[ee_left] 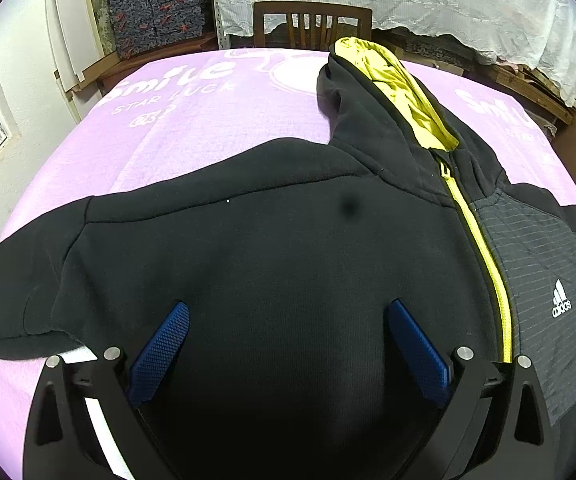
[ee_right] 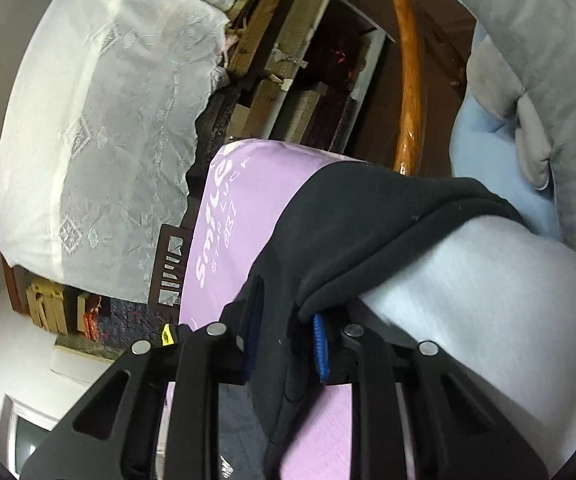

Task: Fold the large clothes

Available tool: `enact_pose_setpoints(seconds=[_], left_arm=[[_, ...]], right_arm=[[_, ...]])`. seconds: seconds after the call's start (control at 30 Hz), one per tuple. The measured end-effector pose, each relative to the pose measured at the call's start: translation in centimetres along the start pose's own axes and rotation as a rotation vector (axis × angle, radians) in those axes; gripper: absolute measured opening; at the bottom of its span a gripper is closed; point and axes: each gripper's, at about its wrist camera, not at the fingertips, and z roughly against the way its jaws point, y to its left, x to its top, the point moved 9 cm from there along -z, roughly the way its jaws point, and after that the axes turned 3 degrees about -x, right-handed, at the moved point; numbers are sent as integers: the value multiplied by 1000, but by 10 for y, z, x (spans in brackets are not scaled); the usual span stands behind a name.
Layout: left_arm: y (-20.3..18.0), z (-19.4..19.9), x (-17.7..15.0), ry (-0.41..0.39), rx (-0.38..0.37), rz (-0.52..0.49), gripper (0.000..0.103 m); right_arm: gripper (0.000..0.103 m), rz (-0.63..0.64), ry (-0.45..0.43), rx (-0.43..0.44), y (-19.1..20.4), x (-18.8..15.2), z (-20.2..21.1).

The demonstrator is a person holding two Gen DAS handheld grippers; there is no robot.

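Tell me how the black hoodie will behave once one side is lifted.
The hoodie will probably sag and drape: it lies limp on the purple blanket, bunching where the right tool pinches it. Its thick fleece looks fairly heavy. The zipper may stiffen the front.

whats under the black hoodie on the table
The black hoodie lies spread on a purple blanket printed with white lettering, which shows all around it. Whatever is beneath the blanket is covered. The right tool pinches a hoodie edge; the left tool hovers open above.
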Motion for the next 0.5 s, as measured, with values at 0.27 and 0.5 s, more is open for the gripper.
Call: enact_pose_setpoints(seconds=[0.27, 0.5], left_arm=[[0, 0, 0, -1, -6, 9, 100], [0, 1, 0, -1, -18, 14, 100]], right_arm=[[6, -67, -3, -29, -1, 23, -12], [5, 184, -79, -101, 39, 12, 14]])
